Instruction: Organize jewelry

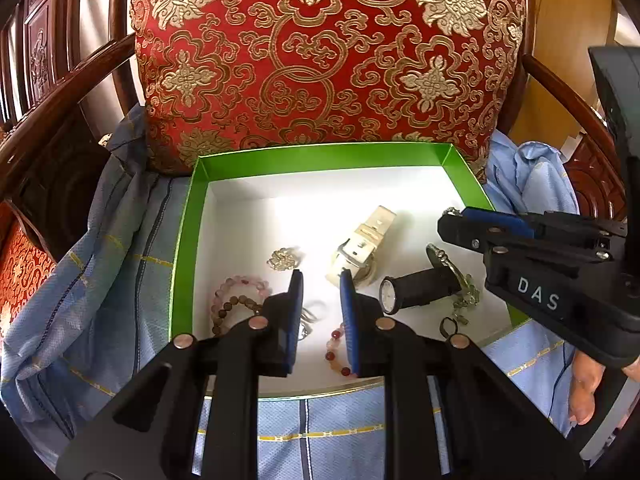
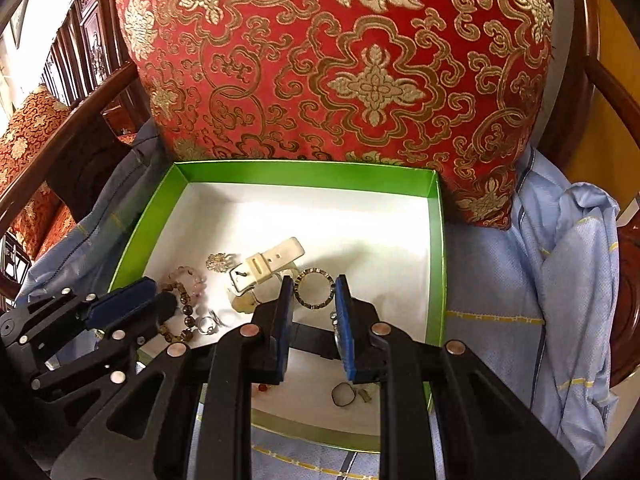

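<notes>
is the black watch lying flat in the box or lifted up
Lifted. The right gripper is shut on the black watch by its strap, holding it above the box floor, face tipped sideways.

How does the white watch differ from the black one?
The white watch has a pale strap; the black watch has a dark one. The white watch's dial does not show in the left wrist view; the black watch's pale dial faces that camera. The white watch sits farther back. Both lie in the green box.
</notes>
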